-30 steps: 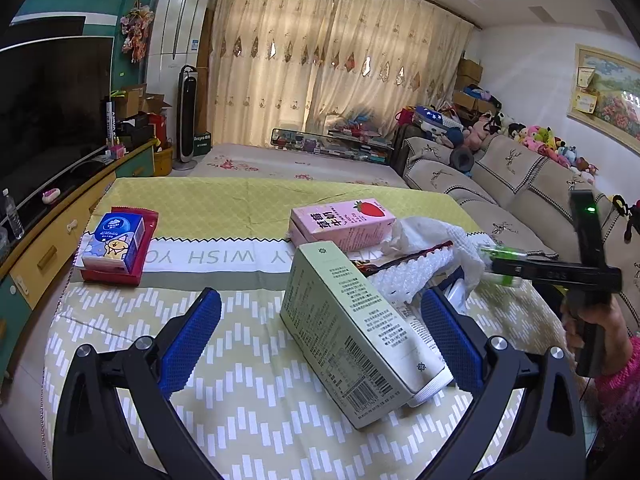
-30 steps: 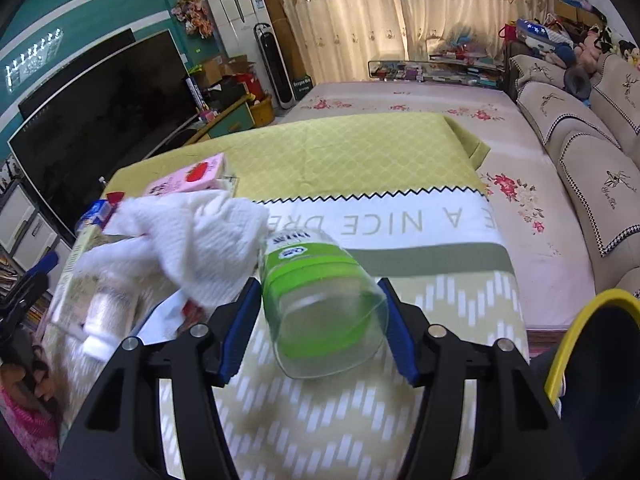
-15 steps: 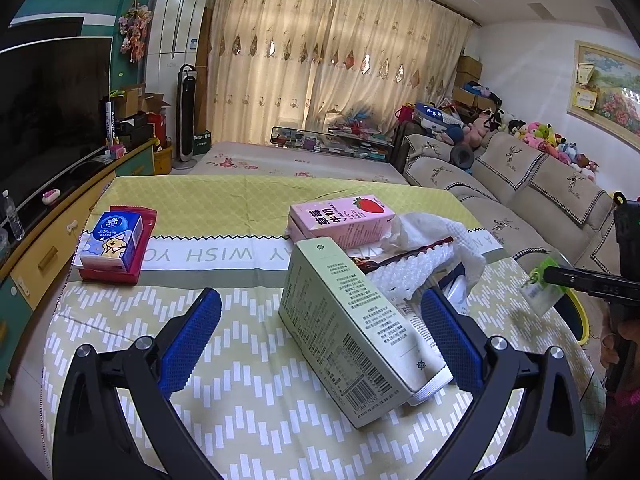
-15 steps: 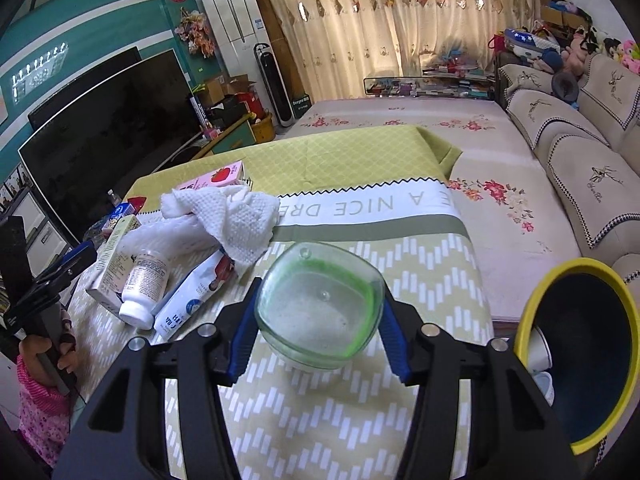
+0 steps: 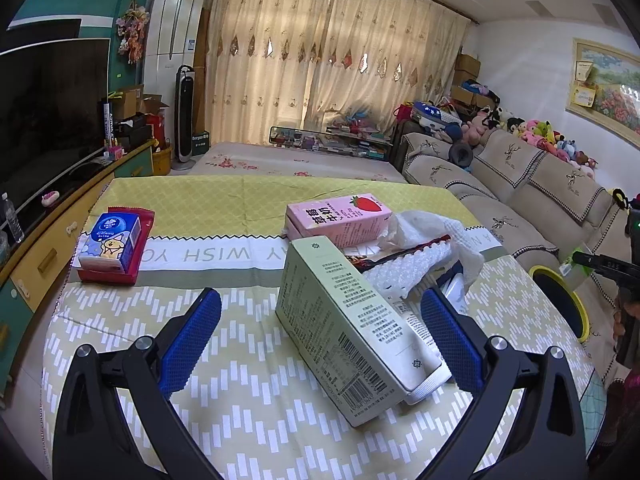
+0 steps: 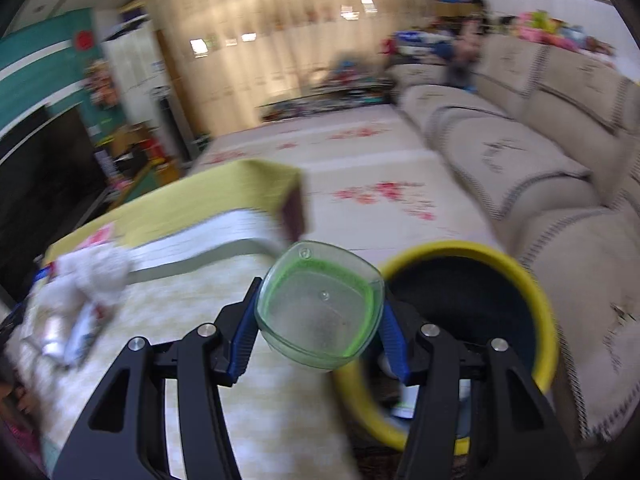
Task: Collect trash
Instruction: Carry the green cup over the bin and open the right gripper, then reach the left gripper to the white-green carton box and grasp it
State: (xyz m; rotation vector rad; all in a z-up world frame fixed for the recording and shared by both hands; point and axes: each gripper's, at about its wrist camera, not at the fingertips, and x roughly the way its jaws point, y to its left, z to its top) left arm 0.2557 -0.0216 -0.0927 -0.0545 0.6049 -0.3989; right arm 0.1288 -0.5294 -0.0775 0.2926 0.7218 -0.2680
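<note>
Now, with our right gripper (image 6: 320, 330) clamped on the clear cup (image 6: 320, 306) at the table's edge beside the yellow bin (image 6: 536, 280), we carry it fully over the opening before releasing, while our left gripper (image 5: 320, 332) waits open around the box (image 5: 352, 332).

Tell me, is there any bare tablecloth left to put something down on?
Yes. Cloth is bare between the tissue pack and the green box, around the open left gripper, and across the far yellow end behind the pink carton. The right side is crowded: carton, box, white towel and wrappers overlap.
</note>
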